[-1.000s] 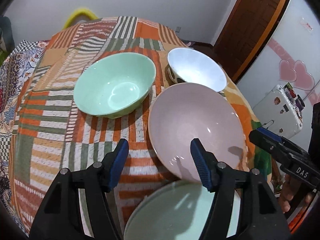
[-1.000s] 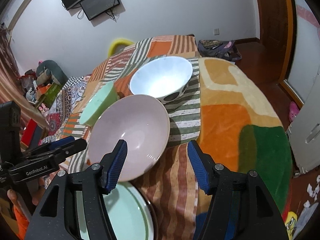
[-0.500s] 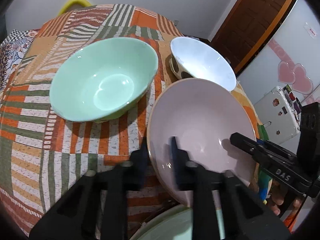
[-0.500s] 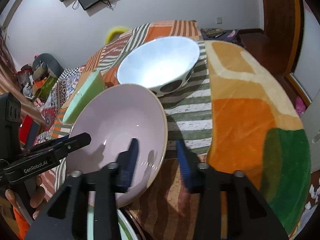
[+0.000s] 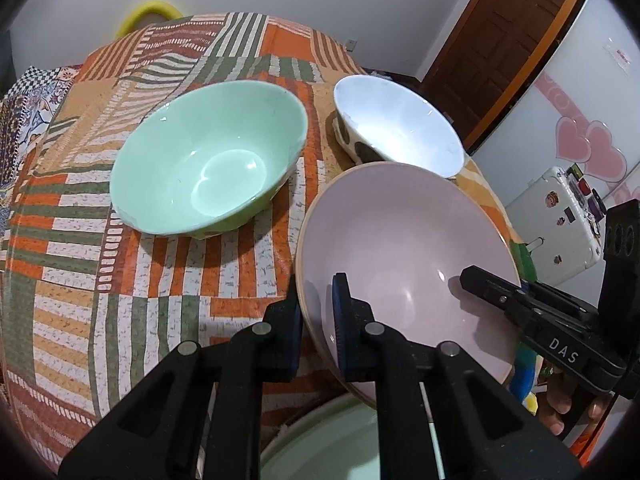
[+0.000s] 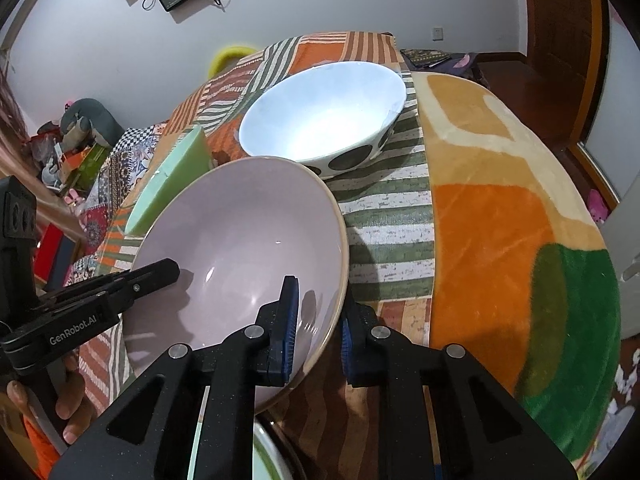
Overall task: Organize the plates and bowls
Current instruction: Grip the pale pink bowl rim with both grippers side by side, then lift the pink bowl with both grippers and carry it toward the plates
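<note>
A pale pink bowl (image 5: 404, 256) sits between both grippers on the striped cloth. My left gripper (image 5: 318, 328) is shut on its left rim. My right gripper (image 6: 316, 326) is shut on its right rim; the bowl also shows in the right wrist view (image 6: 240, 240). A green bowl (image 5: 208, 164) stands to the left and a white bowl with black spots (image 5: 396, 124) behind it. The white bowl (image 6: 324, 116) and the green bowl's edge (image 6: 176, 176) show in the right wrist view. A pale green plate (image 5: 340, 440) lies just under the grippers.
The patterned cloth (image 5: 80, 240) covers a round table. An orange and green blanket (image 6: 500, 220) lies to the right. A wooden door (image 5: 500, 40) and a white case (image 5: 560, 220) stand beyond the table. The other gripper (image 5: 540, 320) crosses at right.
Both grippers moved forward to the pink bowl and closed on its opposite rims. The bowl now appears tilted and larger in both views.
</note>
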`<state>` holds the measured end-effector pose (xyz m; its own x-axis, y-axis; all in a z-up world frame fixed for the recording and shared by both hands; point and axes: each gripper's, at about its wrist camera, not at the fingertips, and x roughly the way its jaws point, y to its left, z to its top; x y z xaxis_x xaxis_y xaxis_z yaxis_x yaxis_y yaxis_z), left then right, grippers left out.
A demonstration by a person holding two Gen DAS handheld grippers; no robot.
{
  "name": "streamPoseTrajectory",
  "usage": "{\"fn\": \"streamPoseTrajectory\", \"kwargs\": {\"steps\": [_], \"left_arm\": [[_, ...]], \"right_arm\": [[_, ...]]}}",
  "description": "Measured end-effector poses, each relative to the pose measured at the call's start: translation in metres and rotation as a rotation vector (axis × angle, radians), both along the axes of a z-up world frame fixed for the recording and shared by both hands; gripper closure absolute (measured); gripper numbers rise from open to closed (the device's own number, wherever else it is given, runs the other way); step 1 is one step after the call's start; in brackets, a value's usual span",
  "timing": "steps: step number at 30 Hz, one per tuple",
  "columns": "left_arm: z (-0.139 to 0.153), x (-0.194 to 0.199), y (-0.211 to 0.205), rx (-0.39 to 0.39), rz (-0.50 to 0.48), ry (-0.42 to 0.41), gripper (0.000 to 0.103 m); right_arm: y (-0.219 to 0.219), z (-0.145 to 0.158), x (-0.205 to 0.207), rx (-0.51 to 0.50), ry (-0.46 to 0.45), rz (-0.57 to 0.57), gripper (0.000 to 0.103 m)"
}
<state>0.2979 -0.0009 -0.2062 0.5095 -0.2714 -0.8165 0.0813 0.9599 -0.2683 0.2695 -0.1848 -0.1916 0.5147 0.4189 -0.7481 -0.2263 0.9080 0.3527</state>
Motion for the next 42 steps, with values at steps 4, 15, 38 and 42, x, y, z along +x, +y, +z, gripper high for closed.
{"fn": "streamPoseTrajectory", "kwargs": {"steps": [4, 15, 38, 42], "left_arm": [[0.013, -0.011, -0.002, 0.019, 0.005, -0.034, 0.090], [0.058, -0.051, -0.004, 0.026, -0.006, -0.110, 0.090], [0.108, -0.154, 0.023, 0.051, 0.034, -0.208, 0.090], [0.110, -0.167, 0.033, 0.056, 0.055, -0.213, 0.090]], "right_arm": [[-0.001, 0.008, -0.006, 0.003, -0.016, -0.005, 0.086], [-0.004, 0.041, -0.031, 0.019, -0.099, -0.005, 0.086], [0.027, 0.069, -0.087, 0.023, -0.200, 0.060, 0.085], [0.038, 0.070, -0.091, 0.021, -0.203, 0.085, 0.085]]}}
